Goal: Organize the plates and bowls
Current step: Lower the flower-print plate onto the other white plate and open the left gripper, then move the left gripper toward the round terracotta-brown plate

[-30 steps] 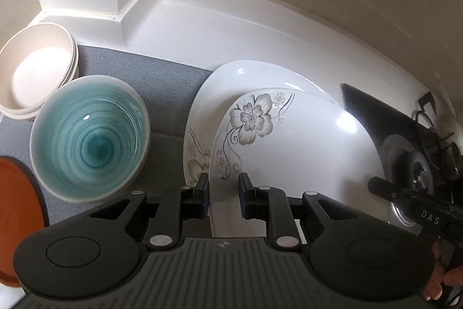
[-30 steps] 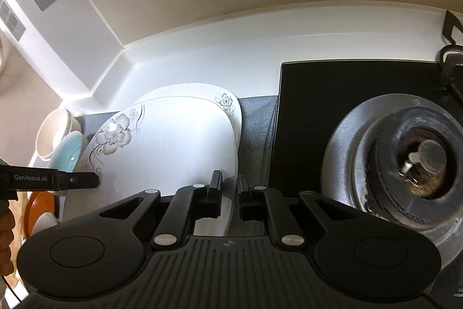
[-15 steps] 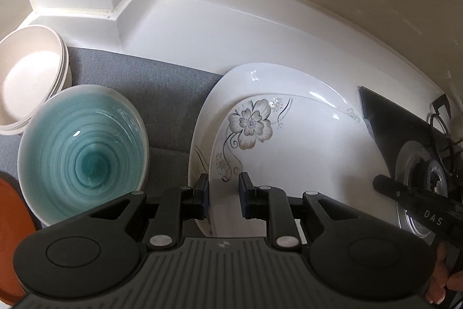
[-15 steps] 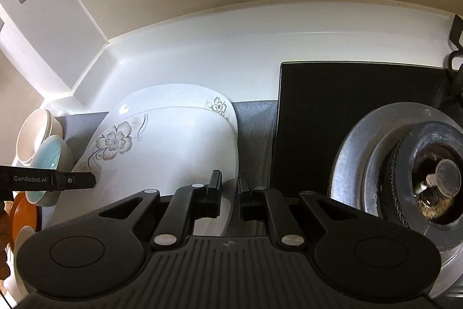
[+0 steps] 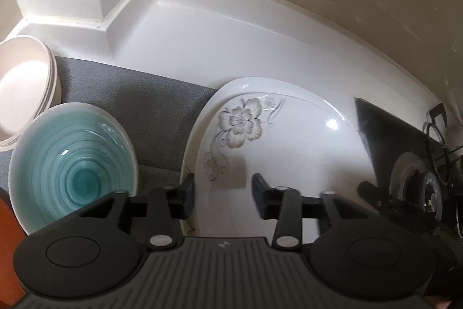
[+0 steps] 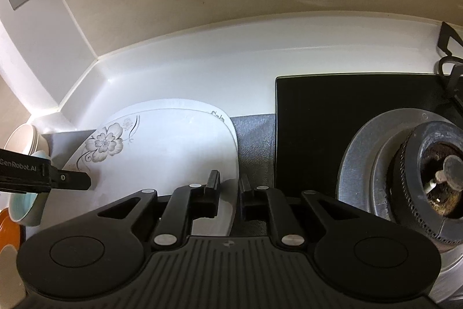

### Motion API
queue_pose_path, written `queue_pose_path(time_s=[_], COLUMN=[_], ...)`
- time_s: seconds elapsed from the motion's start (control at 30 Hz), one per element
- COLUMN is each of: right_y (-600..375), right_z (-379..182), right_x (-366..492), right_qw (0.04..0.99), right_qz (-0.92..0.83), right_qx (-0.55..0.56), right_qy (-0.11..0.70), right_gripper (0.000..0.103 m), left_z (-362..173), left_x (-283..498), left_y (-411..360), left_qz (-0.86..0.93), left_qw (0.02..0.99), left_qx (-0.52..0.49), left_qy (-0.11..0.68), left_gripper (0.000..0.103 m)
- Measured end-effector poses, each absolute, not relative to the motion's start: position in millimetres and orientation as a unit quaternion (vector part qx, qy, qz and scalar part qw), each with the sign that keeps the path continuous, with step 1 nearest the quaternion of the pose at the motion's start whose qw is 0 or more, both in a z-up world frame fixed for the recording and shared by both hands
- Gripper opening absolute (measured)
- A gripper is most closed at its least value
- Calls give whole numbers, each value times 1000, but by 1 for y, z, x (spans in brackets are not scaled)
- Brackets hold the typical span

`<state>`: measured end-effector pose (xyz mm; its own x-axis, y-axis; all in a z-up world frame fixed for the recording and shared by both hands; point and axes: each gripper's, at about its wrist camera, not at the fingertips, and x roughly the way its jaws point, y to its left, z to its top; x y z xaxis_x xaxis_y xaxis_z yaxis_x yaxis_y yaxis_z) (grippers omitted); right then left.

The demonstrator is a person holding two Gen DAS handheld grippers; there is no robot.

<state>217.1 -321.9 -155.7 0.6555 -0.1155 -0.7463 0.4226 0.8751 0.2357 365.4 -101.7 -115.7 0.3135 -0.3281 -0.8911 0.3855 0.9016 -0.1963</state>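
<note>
1. Left gripper [image 5: 222, 199]: jaws stood apart, straddling the near-left rim of the top flowered plate [image 5: 277, 146]; left finger outside the rim, right finger over the plate face. Nothing clamped. Seen from the right wrist cam at 9 o'clock as a black bar marked "GenRobot.AI".

2. Right gripper [image 6: 228, 194]: jaws narrow, w/ the right rim of the top flowered plate [image 6: 162, 152] between them. Cannot tell whether the pads pinched the rim or only flanked it.

3. Top flowered plate: white, grey flower print toward its far-left corner. Lay on a second white plate [image 5: 249, 84], whose rim showed at 12 o'clock of it. Both on the grey mat [image 5: 139, 97].

4. Teal bowl [image 5: 72, 164]: left cam, 9 o'clock of the plates, upright on the mat, apart from them.

5. Cream bowls [image 5: 20, 86]: nested stack, 10 o'clock of the teal bowl, just beside it.

6. Orange dish [image 5: 7, 245]: only an edge in view, at the 8 o'clock margin.

7. Black hob [image 6: 318, 120] w/ gas burner [image 6: 434, 178]: 3 o'clock of the plates, past a strip of mat.

8. White counter [image 6: 188, 74]: ran behind all items at 12 o'clock.
</note>
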Motion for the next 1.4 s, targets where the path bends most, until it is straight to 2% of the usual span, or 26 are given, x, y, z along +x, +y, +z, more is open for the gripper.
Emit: queue_pose_path(time_s=[0.03,0.1,0.23,0.37,0.4,0.5,0.53,0.57,0.6,0.63,0.8,1.07,1.4], right_y=[-320,-313,-305,-307,-308,-309,-308,-307,-306,-304,-286,-223,-138], right_z=[-157,-157,-159,-164,-165,-158,-152,-144,-136,-127,-77,-45,-26], right_x=[217,216,215,218,219,214,210,205,198,191,142,71,31], right_qw=[890,896,900,898,896,897,902,907,911,916,936,943,953], right_qz=[-156,-168,-185,-184,-179,-165,-163,-161,-158,-151,-109,-73,-30], right_qx=[196,186,176,189,195,202,194,186,180,176,151,114,96], right_qy=[381,368,354,351,357,356,349,341,335,326,298,303,287], right_gripper=[15,15,16,25,29,62,67,76,80,81,94,97,98], left_z=[-113,-102,-86,-77,-74,-62,-57,-52,-46,-41,-24,-21,-22], left_x=[364,356,347,335,330,311,303,293,285,273,219,161,102], left_y=[-103,-106,-109,-104,-102,-93,-87,-82,-78,-73,-49,1,77], left_qz=[-224,-227,-232,-225,-224,-224,-222,-222,-224,-222,-211,-173,-130], left_qw=[813,827,840,851,854,867,872,877,882,887,904,900,899], left_qx=[25,34,48,50,49,53,55,55,56,59,72,55,61], left_qy=[537,513,487,472,468,443,433,422,411,401,366,397,413], left_gripper=[73,89,92,92,92,93,93,93,95,103,103,103,103])
